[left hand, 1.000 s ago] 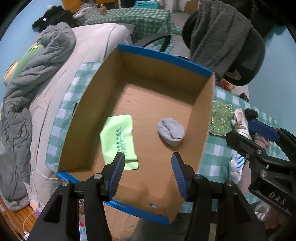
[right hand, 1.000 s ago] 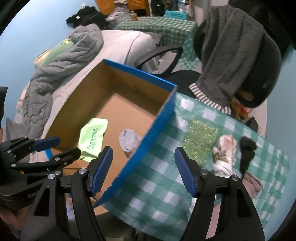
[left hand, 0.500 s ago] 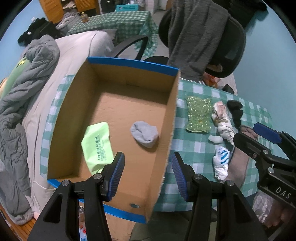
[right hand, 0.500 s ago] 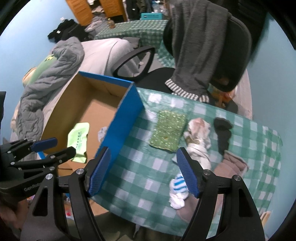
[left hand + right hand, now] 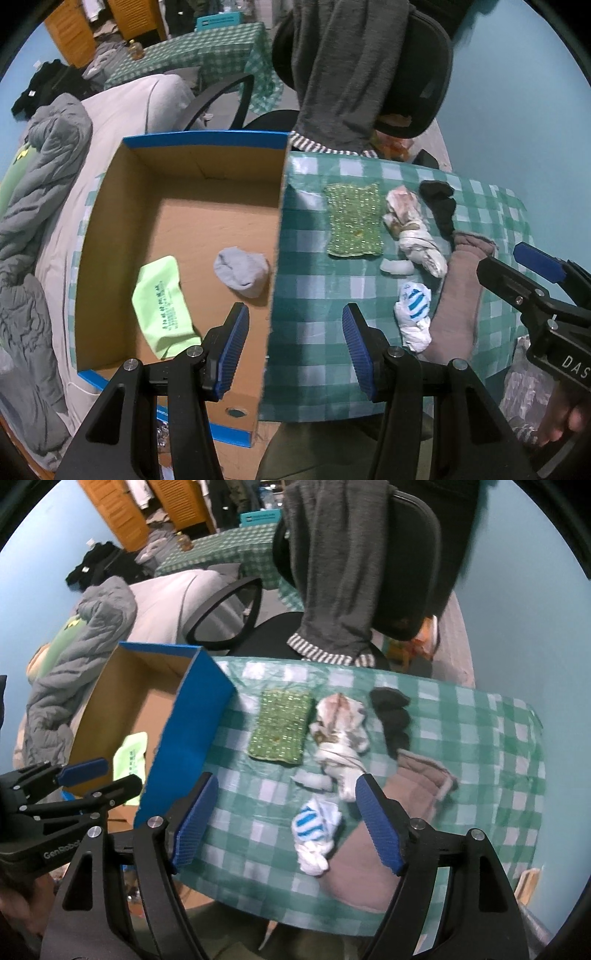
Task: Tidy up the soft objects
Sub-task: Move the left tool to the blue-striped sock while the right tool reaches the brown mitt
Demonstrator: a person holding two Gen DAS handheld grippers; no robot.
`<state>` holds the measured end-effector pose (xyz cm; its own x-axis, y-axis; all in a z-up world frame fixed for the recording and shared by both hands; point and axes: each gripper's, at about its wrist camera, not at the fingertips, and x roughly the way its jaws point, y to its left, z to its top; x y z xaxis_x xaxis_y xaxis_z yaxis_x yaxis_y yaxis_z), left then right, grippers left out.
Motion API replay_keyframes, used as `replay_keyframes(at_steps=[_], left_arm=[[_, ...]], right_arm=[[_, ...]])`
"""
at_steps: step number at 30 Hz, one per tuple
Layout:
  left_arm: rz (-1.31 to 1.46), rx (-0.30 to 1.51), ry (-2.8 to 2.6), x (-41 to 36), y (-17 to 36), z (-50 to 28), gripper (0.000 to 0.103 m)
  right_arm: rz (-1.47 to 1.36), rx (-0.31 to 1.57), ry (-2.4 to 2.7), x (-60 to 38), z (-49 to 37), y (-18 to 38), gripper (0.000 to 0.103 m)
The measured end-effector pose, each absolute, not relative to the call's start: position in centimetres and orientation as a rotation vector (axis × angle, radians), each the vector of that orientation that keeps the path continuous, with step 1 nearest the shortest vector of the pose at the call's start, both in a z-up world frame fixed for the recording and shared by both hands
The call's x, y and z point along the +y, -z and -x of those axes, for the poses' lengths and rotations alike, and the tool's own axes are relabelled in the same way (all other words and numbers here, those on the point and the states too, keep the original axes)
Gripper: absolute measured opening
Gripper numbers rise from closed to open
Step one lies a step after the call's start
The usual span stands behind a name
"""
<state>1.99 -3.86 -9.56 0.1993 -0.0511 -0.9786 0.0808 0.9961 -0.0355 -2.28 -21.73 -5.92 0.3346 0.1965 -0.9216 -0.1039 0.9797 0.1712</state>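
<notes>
Jaws open, empty: left gripper (image 5: pixel 83 773) "GenRobot", right gripper (image 5: pixel 539 258) "DAS".

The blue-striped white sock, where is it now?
The blue-striped white sock lies on the checked tablecloth, between the open right gripper's fingers, beside the brown cloth.

The box (image 5: pixel 177 225) is matt brown corrugated cardboard with a blue-coated outside. A glossy, crinkled green-checked plastic cloth (image 5: pixel 480 734) covers the surface. The green pad (image 5: pixel 280 727) is a rough, glittery knit. The socks (image 5: pixel 314 830) are soft matt cloth. Both tongs (image 5: pixel 284 827) carry ribbed blue pads (image 5: pixel 376 830) on matt black plastic.
</notes>
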Motion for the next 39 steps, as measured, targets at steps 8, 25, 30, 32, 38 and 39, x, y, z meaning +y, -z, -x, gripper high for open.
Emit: replay_keyframes(at_steps=[8, 25, 30, 32, 38, 39], left_arm=[[-0.052, 1.381, 0.136, -6.5, 10.0, -2.2, 0.054], [-0.097, 1.430, 0.213, -11.5, 12.3, -2.7, 0.063], [-0.119, 1.449, 0.221, -12.8, 13.4, -3.0, 0.063], [-0.127, 1.457, 0.223, -13.2, 13.8, -3.1, 0.064], [-0.129, 1.477, 0.223, -14.0, 15.0, -3.3, 0.064], [-0.128, 1.480, 0.222, -14.1, 15.2, -3.5, 0.065]], right_arm=[[-0.130, 1.232, -0.136, -25.1, 3.0, 6.4, 0.078], [-0.203, 1.274, -0.045, -30.9, 4.1, 8.6, 0.087], [-0.229, 1.311, -0.021, -32.0, 4.1, 10.2, 0.088], [-0.240, 1.328, -0.016, -32.5, 4.1, 10.9, 0.088], [-0.266, 1.380, -0.004, -33.7, 3.7, 13.2, 0.088], [-0.273, 1.388, -0.002, -33.9, 3.6, 13.6, 0.088]])
